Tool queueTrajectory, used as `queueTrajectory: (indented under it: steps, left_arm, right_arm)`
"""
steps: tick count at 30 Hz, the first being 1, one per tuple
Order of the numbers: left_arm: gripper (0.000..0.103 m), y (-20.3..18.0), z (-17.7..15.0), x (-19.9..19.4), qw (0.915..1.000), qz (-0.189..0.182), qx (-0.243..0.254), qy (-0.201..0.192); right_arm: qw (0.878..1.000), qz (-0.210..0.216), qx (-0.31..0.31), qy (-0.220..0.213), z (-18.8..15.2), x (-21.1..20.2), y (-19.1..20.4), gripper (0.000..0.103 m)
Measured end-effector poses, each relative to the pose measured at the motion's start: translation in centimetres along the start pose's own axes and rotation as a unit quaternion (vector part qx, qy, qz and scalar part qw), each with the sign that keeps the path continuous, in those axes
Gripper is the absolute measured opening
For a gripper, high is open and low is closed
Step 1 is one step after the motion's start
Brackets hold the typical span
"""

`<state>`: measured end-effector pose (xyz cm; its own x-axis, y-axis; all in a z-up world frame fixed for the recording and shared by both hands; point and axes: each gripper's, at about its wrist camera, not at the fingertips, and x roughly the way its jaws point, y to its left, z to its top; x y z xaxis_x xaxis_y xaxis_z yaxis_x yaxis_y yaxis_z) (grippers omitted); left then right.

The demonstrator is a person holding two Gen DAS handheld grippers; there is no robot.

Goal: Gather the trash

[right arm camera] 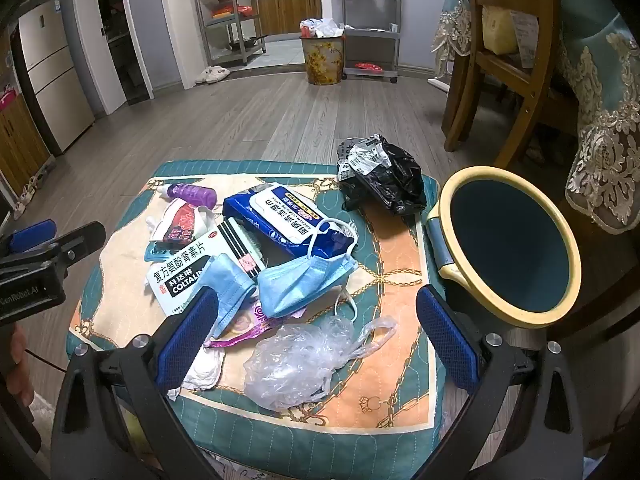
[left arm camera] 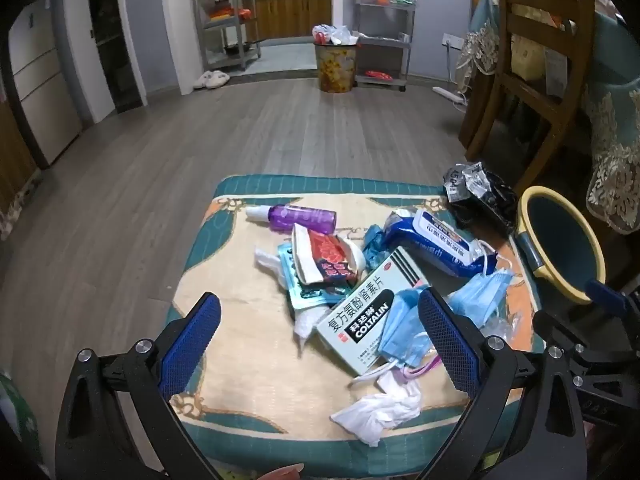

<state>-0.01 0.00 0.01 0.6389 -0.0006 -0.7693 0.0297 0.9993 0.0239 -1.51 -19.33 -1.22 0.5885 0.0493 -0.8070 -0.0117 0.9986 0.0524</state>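
A heap of trash lies on a patterned teal and cream cushion [left arm camera: 224, 364] [right arm camera: 384, 376]: a white medicine box [left arm camera: 360, 320] [right arm camera: 176, 276], blue face masks [left arm camera: 400, 328] [right arm camera: 300, 284], a blue wet-wipe pack [left arm camera: 432, 244] [right arm camera: 292, 220], a purple bottle [left arm camera: 296, 218] [right arm camera: 192, 192], a red and white wrapper [left arm camera: 328, 256], crumpled white tissue [left arm camera: 380, 408], a clear plastic bag [right arm camera: 304, 360] and a black bag [left arm camera: 484, 196] [right arm camera: 388, 180]. A small teal bin with a yellow rim [left arm camera: 560, 240] [right arm camera: 508, 244] stands right of the cushion. My left gripper [left arm camera: 320, 340] hangs open above the box and masks. My right gripper [right arm camera: 316, 344] is open over the clear bag.
A wooden chair [left arm camera: 532, 72] [right arm camera: 504, 60] and a table with a teal lace cloth [right arm camera: 600, 92] stand at the right. Across the wood floor are a full floral waste bin [left arm camera: 336, 64] [right arm camera: 322, 60], metal shelves [left arm camera: 228, 12] and slippers [left arm camera: 212, 79].
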Motion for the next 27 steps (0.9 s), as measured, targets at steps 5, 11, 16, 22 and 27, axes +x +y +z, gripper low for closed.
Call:
queueTrajectory:
  steps: [5, 11, 16, 22, 27]
  left_arm:
    - [0.098, 0.03, 0.04, 0.12, 1.0, 0.003, 0.0, 0.004]
    - [0.098, 0.04, 0.23, 0.07, 1.0, 0.006, 0.003, 0.002]
    - [0.098, 0.02, 0.05, 0.15, 1.0, 0.006, 0.004, 0.0]
    - [0.098, -0.02, 0.03, -0.06, 1.0, 0.006, 0.005, 0.001]
    - [0.098, 0.02, -0.05, 0.05, 1.0, 0.006, 0.005, 0.002]
  right_arm:
    - [1.0, 0.001, 0.001, -0.002, 0.01, -0.03, -0.02, 0.097]
    - [1.0, 0.001, 0.001, -0.002, 0.01, -0.02, -0.03, 0.097]
    - [1.0, 0.001, 0.001, -0.002, 0.01, 0.0, -0.03, 0.097]
    - [1.0, 0.001, 0.001, -0.002, 0.0, 0.02, -0.06, 0.097]
    - [1.0, 0.001, 0.001, -0.002, -0.01, 0.05, -0.09, 0.097]
